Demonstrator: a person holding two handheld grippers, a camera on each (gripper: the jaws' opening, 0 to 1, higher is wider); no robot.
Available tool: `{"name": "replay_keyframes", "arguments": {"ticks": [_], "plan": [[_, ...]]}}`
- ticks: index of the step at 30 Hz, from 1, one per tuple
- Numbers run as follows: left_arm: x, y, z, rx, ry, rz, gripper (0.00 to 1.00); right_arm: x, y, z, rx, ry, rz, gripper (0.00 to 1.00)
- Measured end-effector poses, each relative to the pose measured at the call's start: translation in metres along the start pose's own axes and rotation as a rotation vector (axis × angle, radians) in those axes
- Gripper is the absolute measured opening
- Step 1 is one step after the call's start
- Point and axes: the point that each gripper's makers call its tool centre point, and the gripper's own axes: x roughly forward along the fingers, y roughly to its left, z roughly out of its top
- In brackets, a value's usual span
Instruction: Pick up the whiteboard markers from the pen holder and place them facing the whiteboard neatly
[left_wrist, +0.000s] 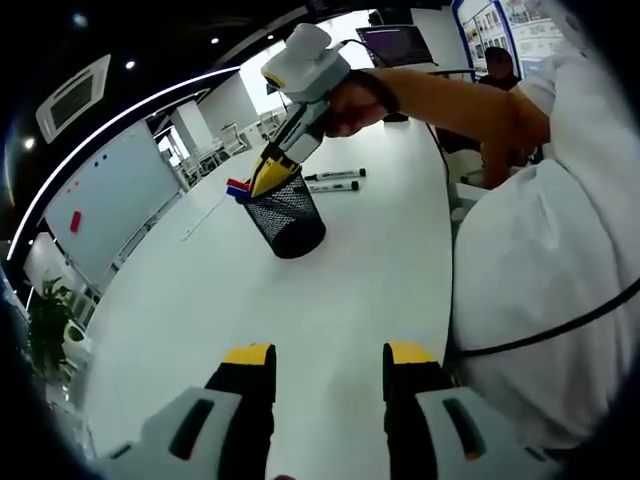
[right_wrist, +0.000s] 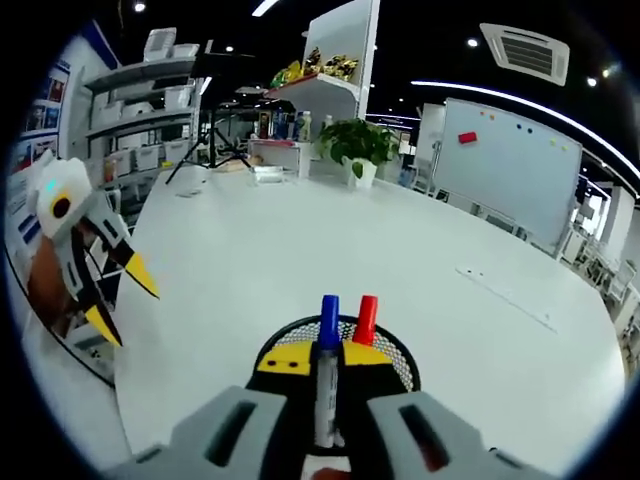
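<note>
Office, whiteboard (right_wrist: 510, 160), meeting table (left_wrist: 300, 300), shelving (right_wrist: 150, 100)

White bench (left_wrist: 330, 290), long w/ rounded end. On it: black mesh pen holder (left_wrist: 287, 220) upright; two markers (left_wrist: 334, 180) lying side by side just behind holder.

Pen holder (left_wrist: 287, 214): stands on the table (left_wrist: 330, 290), ahead of your left gripper (left_wrist: 328, 372).
Right gripper (left_wrist: 268, 170): over the holder's mouth.
Two markers (left_wrist: 335, 181): lying on the table behind the holder.
Whiteboard (left_wrist: 105, 200): beyond the table's left edge.
</note>
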Motion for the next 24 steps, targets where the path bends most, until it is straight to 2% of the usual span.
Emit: {"name": "replay_keyframes", "arguments": {"ticks": [13, 21, 24], "plan": [[0.001, 0.000, 0.000, -0.001, 0.002, 0.000, 0.45, -0.008, 0.004, 0.004, 0.083, -0.060, 0.015, 0.08], [0.001, 0.000, -0.001, -0.003, 0.004, -0.001, 0.45, -0.022, 0.006, 0.016, 0.144, -0.160, 0.023, 0.07], [0.002, 0.000, -0.001, -0.005, 0.001, -0.004, 0.45, -0.030, -0.005, 0.019, 0.199, -0.196, 0.026, 0.07]]}}
